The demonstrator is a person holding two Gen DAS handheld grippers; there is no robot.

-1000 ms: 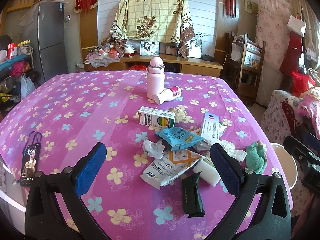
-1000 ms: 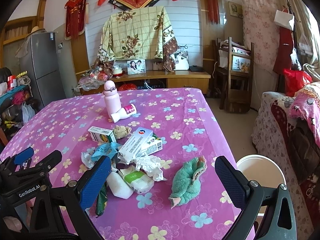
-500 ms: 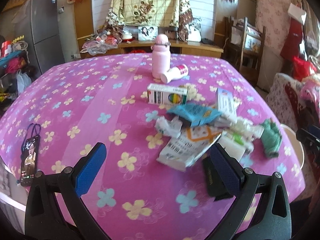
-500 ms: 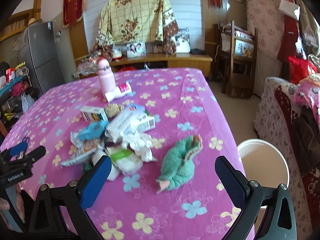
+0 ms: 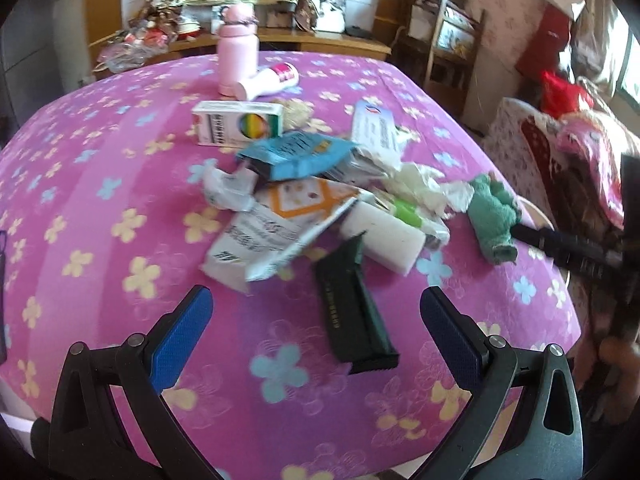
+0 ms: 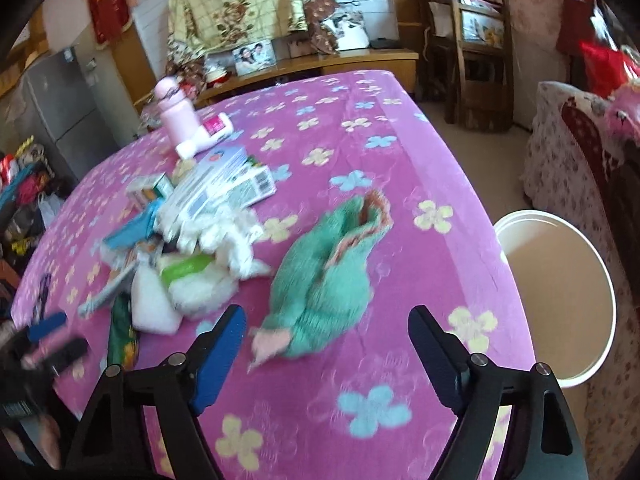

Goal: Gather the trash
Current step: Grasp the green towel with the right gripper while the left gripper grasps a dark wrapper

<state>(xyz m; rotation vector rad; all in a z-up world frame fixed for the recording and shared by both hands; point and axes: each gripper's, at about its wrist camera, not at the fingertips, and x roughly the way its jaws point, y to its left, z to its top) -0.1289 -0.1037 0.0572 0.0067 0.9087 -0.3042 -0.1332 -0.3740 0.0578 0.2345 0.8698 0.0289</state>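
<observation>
Pink flowered cloth, soft and a little wrinkled, covers the worktop [image 6: 400,184] that both tools look down on. The right tool [image 6: 326,334] has its blue ribbed pads wide apart, though its jaws have just been closing somewhat; nothing is gripped, and the near end of the green towel [image 6: 324,280] lies on the cloth just ahead of the gap between them. This towel is fluffy terry, rolled into a long bundle with a pink edge, and its long axis runs from near the tool away and to the right. The left tool [image 5: 316,318] is also wide open and empty, and the near end of a dark flat wrapper [image 5: 352,304] lies between its pads without touching them; the wrapper is long and narrow and points away from the tool, toward the heap. Beyond it is the trash heap [image 5: 320,196]: a white foam block, crumpled white tissue, a torn white and orange paper bag, a shiny blue packet and a small cardboard box. Farther back a smooth pink bottle [image 5: 237,58] stands upright, with a small white bottle [image 5: 268,80] lying on its side against it. Beside the worktop's right edge, on the floor, stands a round white bucket [image 6: 560,296] with its mouth open upward.
</observation>
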